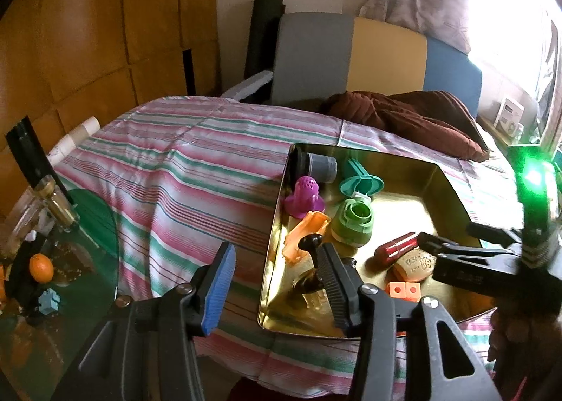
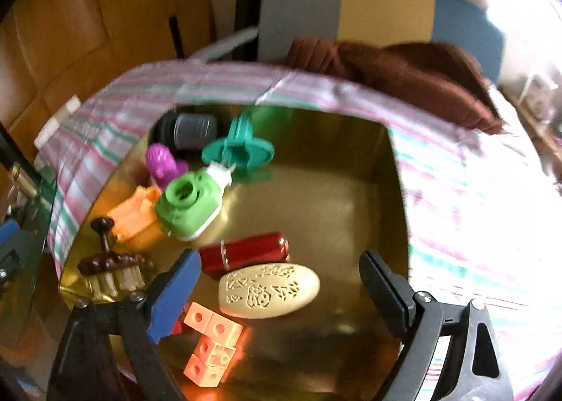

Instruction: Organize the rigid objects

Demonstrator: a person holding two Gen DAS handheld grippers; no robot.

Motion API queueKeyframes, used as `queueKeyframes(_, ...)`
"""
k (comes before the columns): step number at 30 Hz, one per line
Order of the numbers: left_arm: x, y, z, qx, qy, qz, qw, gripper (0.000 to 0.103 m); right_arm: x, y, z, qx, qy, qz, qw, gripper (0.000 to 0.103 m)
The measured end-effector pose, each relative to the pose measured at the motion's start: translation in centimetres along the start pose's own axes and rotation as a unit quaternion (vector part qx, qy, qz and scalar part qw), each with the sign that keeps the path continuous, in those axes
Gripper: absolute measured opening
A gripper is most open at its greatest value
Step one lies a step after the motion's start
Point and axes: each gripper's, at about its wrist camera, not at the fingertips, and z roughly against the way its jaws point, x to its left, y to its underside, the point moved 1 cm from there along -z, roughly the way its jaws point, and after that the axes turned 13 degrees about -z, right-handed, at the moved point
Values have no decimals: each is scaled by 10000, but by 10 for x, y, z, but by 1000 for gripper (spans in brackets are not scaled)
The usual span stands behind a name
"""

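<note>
Here, both grippers agape, gold tray [image 2: 393, 190]

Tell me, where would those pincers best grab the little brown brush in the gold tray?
By the knobbed stem of the brush, from above. It stands bristles-down, so the stem sticks up free, and the knob would probably stop the fingers slipping off.

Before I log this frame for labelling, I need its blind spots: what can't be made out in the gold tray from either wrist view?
- Brown brush: left wrist view, its bristles sit behind the left gripper finger.
- Orange cubes: right wrist view, partly covered by the right gripper blue finger; their count is unclear.
- Gold tray near edge: cut off by the frame bottom.
- Carved oval stone: characters too blurred to read.
</note>
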Motion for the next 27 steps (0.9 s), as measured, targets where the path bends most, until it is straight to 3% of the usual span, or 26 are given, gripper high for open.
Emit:
queueKeyframes(3,-4,-2,5,-83,19,60,9999,53,1,3,20,-397,43,-55,9992,95)
queueKeyframes(5,-7,-2,9,-113,-71,44,9999,65,2,6,32,-545,66,-63,9985,95)
queueKeyframes(6,-8,-1,12,-162,-35,52,9998,66,2,8,37,-608,73,-61,9981,95)
queueKeyframes(9,-11,0,18,-257,-8,107,9996,66,3,12,45,-716,93,-40,9974,95)
queueKeyframes(15,-22,6,28,-450,-404,-91,9981,66,4,18,55,-859,99,-51,9962,95)
queueKeyframes(27,-24,9,26,-429,-281,-127,9986,66,5,20,63,-1016,66,-74,9948,95)
